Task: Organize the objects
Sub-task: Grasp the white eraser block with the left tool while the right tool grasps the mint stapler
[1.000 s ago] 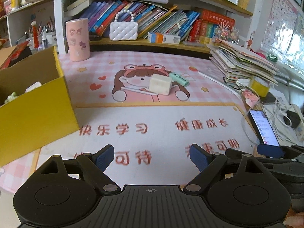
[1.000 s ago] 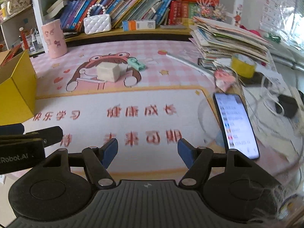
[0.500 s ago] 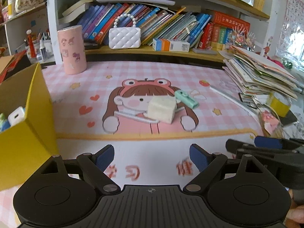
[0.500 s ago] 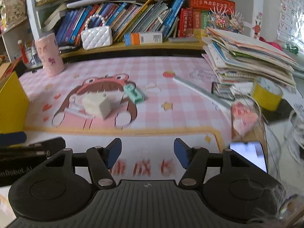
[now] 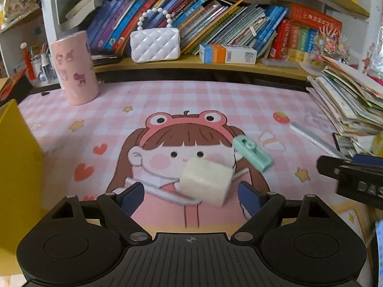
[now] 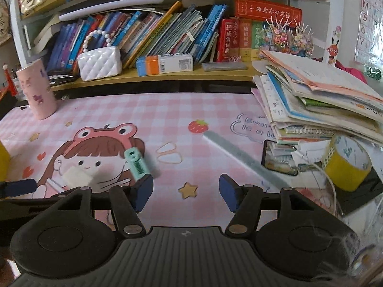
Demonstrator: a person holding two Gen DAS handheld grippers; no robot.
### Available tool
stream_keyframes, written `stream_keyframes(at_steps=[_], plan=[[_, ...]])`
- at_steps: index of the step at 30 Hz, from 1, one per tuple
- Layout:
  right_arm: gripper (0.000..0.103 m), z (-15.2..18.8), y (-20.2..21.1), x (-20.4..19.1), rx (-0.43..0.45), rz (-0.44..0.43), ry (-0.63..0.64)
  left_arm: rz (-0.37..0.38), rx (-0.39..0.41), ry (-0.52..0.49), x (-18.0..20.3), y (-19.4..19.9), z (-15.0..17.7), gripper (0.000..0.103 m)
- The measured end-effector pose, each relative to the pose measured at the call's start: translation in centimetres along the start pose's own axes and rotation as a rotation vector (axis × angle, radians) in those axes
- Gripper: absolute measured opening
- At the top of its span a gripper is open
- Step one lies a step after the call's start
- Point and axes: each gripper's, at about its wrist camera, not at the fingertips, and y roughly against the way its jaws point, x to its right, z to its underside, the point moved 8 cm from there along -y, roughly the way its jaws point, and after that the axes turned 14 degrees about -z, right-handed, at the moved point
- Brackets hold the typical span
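Note:
A white cube-shaped block [image 5: 205,182] lies on the pink cartoon desk mat [image 5: 182,100], partly on a white pen-like stick [image 5: 165,192]. A mint green correction tape [image 5: 251,153] lies just right of it. My left gripper [image 5: 191,197] is open, its blue pads on either side of the block, close in front of it. My right gripper [image 6: 186,192] is open and empty; the green tape [image 6: 137,161] lies just beyond its left pad and the block [image 6: 76,175] further left. A yellow box [image 5: 16,174] stands at the left.
A pink cylinder [image 5: 75,68] stands at the back left. A bookshelf with a white purse [image 5: 155,44] runs along the back. A stack of books and papers [image 6: 320,102], a ruler [image 6: 241,156] and a yellow tape roll [image 6: 347,165] sit on the right.
Both grippers have moved forward across the mat towards the block and the green tape. The phone and the mat's printed text have dropped out of view. Both stay open.

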Motion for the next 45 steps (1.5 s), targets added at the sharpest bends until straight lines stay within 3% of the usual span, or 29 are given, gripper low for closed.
stream_keyframes(at_steps=[4,11,16,25,26,27,33,45], plan=[[0.059,-0.6,-0.9,0.2,-0.004,-0.039,-0.005,0.01,-0.02,-0.004,1.3,-2.3,-0.3,0.077],[0.059,-0.9,-3.7,-1.3,-0.044,-0.147,0.025,0.042,-0.016,0.018,1.6,-3.4,-0.3,0.049],[0.059,-1.3,-7.3,-3.1,-0.074,-0.212,0.113,0.004,-0.026,0.081,-1.6,-1.3,0.4,0.046],[0.044,-0.4,-11.7,-4.3,-0.132,-0.239,0.167,-0.04,0.001,0.135,-6.8,4.8,2.4,0.046],[0.038,-0.5,-11.8,-4.3,-0.13,-0.237,0.169,-0.044,0.0,0.141,-7.1,5.3,2.7,0.046],[0.025,-0.5,-11.8,-4.2,-0.128,-0.232,0.172,-0.047,-0.004,0.151,-7.5,5.8,3.1,0.046],[0.023,-0.5,-9.8,-4.6,-0.107,-0.231,0.184,-0.062,-0.007,0.197,-9.4,8.5,4.7,0.046],[0.023,3.8,-0.2,-9.8,-0.099,-0.295,0.129,-0.097,-0.009,0.283,-14.2,11.6,8.4,0.046]])
